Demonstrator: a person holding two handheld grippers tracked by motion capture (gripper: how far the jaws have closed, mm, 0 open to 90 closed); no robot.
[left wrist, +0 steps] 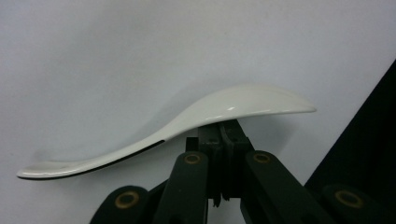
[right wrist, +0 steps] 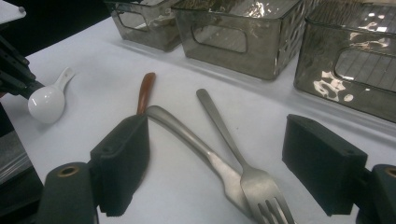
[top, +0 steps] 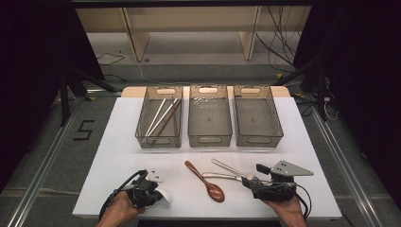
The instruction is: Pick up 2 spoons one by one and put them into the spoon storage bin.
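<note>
Glossy white ceramic spoon (left wrist: 196, 116) clenched by left hand-held gripper (left wrist: 223, 133); right hand-held gripper (right wrist: 219, 163) released.

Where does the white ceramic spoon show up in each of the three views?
High view: white spoon bottom left, at the left gripper.
Left gripper view: across the centre, over the shut jaws.
Right gripper view: far left.
Shared landmark: white tabletop.
</note>
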